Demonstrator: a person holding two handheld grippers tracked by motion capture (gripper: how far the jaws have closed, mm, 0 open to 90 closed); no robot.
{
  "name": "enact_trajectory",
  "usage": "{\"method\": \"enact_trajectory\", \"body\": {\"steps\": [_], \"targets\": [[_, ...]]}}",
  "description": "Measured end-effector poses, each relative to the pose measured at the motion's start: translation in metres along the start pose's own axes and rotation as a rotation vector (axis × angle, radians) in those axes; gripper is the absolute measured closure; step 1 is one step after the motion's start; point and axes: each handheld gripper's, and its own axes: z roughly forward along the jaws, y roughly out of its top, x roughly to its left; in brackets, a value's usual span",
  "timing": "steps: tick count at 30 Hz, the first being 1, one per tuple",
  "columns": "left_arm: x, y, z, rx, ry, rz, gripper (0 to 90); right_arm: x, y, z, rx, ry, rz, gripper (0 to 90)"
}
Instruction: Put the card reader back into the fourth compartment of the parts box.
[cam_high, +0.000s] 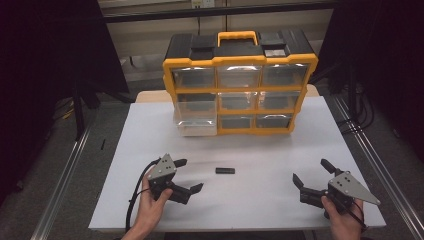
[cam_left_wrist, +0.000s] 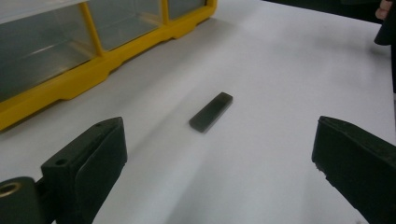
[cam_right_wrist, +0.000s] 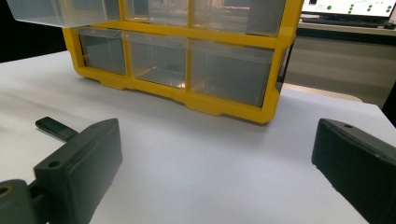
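Your left gripper (cam_high: 188, 175) sits released, jaws spread wide, with the small black bar (cam_high: 225, 170) lying flat on the white table (cam_high: 265, 150) just ahead of it, untouched. Your right gripper (cam_high: 311, 173) is likewise released, well apart from the bar, facing the yellow drawer cabinet (cam_high: 240, 85).

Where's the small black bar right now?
In the high view, the small black bar lies flat on the white table, between both grippers, nearer the left gripper.

Black grippers (cam_high: 188, 176), grey three-cornered plates, black cables
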Motion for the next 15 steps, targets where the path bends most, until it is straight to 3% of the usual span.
{"method": "enact_trajectory", "body": {"steps": [9, 13, 15], "targets": [[-0.003, 0.012, 0.027, 0.091, -0.079, 0.076, 4.6, 0.0, 0.0, 0.0, -0.001, -0.001, -0.002, 1.9], [0.0, 0.017, 0.035, 0.103, -0.12, 0.075, 4.5, 0.0, 0.0, 0.0, -0.003, 0.002, -0.004, 1.9], [0.0, 0.02, 0.038, 0.125, -0.117, 0.087, 4.5, 0.0, 0.0, 0.0, -0.005, 0.005, -0.004, 2.0]]}}
